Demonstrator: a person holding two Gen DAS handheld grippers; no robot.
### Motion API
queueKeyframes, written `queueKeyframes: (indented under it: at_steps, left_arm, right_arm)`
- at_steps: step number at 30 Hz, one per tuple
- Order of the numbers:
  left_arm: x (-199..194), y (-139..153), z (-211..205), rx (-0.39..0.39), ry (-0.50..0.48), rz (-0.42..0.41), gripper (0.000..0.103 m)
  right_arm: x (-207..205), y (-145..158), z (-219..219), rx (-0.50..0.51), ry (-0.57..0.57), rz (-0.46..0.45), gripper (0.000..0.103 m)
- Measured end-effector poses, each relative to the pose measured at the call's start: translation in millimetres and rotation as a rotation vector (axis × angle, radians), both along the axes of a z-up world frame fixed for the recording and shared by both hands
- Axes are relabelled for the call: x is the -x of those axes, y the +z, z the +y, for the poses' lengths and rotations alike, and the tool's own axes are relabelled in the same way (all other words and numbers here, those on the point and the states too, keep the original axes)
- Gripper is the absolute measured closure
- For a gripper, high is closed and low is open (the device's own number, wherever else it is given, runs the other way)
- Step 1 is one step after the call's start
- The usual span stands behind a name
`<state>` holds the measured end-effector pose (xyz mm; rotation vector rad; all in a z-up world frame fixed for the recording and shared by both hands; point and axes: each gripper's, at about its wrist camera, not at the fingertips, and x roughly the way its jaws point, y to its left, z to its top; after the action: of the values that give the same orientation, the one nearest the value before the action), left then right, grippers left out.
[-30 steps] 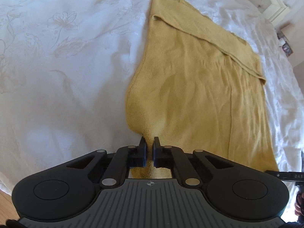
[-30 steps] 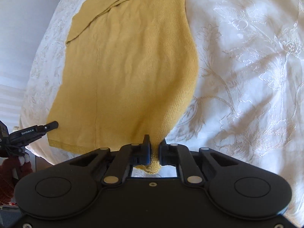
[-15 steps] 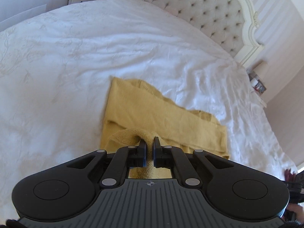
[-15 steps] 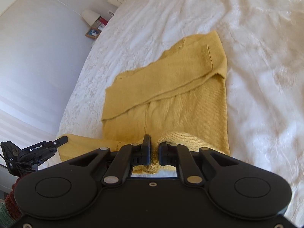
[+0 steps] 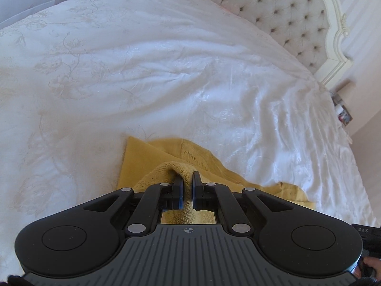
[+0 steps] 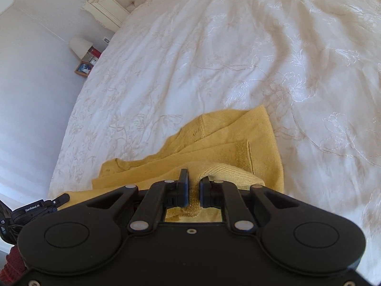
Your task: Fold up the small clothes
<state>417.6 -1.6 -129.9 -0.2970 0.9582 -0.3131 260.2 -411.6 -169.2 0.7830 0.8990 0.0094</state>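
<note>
Your left gripper [image 5: 187, 187] pinches one hem corner of the yellow knit top [image 5: 147, 153], and your right gripper [image 6: 194, 186] pinches the other. The top's far part lies flat just ahead on the white bedspread [image 6: 214, 59]. You're mid-fold; next, probably lay the hem evenly onto that far edge, then let go.

Yellow knit [image 5: 147, 157] on white bed [image 5: 166, 71]
</note>
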Motion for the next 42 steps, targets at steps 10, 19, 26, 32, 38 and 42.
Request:
queueKeyframes:
  at_steps: [10, 19, 26, 32, 38, 42]
  left_arm:
    - [-32.9, 8.1, 3.7, -0.148, 0.012, -0.109, 0.072]
    - [50.8, -13.7, -13.6, -0.259, -0.168, -0.087, 0.068]
    - [73.3, -58.2, -27.9, -0.318, -0.278, 0.002, 0.068]
    - [19.3, -59.7, -43.8, -0.294, -0.306, -0.038, 0.068]
    - [-62.4, -29.4, -40.0, -0.223, -0.129, -0.095, 0.067]
    - [-81.5, -5.1, -27.7, -0.226, -0.062, -0.128, 0.067]
  right_arm:
    - [-28.2, -10.6, -17.0, 0.032, -0.103, -0.049, 0.031]
    - [9.1, 6.9, 35.5, 0.241, 0.098, -0.071, 0.031]
    - [21.0, -21.8, 90.8, 0.404, 0.267, -0.005, 0.031]
    - [-16.9, -36.2, 95.3, 0.479, 0.322, -0.003, 0.031]
    - [-75.2, -15.5, 58.0, 0.499, 0.208, -0.056, 0.031]
    - [-80.1, 2.8, 34.2, 0.488, 0.122, -0.093, 0.027]
